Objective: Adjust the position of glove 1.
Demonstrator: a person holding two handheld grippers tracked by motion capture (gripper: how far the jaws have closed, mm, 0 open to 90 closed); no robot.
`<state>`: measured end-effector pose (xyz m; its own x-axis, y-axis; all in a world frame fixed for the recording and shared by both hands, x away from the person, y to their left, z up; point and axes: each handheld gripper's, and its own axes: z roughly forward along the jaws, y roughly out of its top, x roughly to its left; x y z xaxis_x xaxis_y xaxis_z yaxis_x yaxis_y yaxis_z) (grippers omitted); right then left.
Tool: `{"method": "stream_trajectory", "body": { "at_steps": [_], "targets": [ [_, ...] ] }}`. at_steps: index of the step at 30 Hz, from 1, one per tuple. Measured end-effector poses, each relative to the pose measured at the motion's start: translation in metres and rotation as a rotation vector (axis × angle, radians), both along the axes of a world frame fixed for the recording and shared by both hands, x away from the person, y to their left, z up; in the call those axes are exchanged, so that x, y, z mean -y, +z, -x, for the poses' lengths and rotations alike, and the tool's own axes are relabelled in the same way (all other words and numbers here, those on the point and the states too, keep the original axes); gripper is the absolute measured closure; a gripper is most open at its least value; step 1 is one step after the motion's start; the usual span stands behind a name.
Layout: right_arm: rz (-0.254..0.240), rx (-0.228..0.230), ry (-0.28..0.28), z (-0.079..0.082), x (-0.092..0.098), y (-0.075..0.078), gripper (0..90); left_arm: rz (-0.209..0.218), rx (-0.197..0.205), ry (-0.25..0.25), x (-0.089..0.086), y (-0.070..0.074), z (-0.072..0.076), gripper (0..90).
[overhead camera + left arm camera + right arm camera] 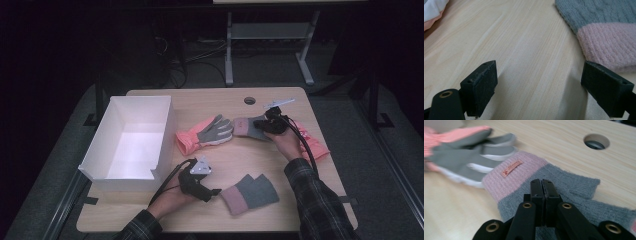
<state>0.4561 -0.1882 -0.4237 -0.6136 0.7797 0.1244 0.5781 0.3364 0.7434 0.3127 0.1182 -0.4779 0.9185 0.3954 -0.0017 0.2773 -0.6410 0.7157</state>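
The right gripper (273,123) sits over the grey knitted mitten with a pink cuff (564,187) at the far right of the table (210,100). In the right gripper view its fingers (536,195) are pressed together, apparently pinching a fold of the grey knit, though the fabric between them is hard to make out. The cuff carries a small orange label (511,168) and lies touching the fingertips of a grey-palmed glove with a coral cuff (205,133), which lies at the table's middle. An orange glove (315,142) lies partly under the right hand.

The left gripper (216,191) rests low on the near side of the table, its fingers (480,87) wide apart with bare wood between them. A second grey and pink mitten (250,193) lies just beside it. A white open box (131,142) stands on the left.
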Motion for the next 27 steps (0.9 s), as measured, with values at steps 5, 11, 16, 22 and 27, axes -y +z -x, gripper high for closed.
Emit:
{"method": "stream_trajectory", "body": {
  "at_steps": [5, 11, 16, 22, 27],
  "targets": [
    [-0.015, 0.016, 0.102, 0.018, -0.001, 0.012, 88.4, -0.003, 0.003, -0.001, 0.0, 0.0, 0.0, 12.8],
    [-0.04, 0.029, 0.213, 0.039, -0.008, 0.014, 88.3, 0.008, 0.001, 0.006, 0.001, 0.0, 0.0, 12.8],
    [-0.055, 0.02, 0.294, 0.054, -0.014, 0.008, 88.2, 0.012, -0.002, 0.01, 0.001, 0.0, 0.001, 12.8],
    [-0.05, -0.023, 0.37, 0.064, -0.021, -0.009, 88.0, 0.01, -0.002, 0.01, 0.001, 0.0, 0.0, 12.8],
    [-0.032, -0.044, 0.432, 0.072, -0.031, -0.015, 88.1, 0.011, -0.002, 0.01, 0.001, 0.0, 0.0, 12.8]
  ]
}}
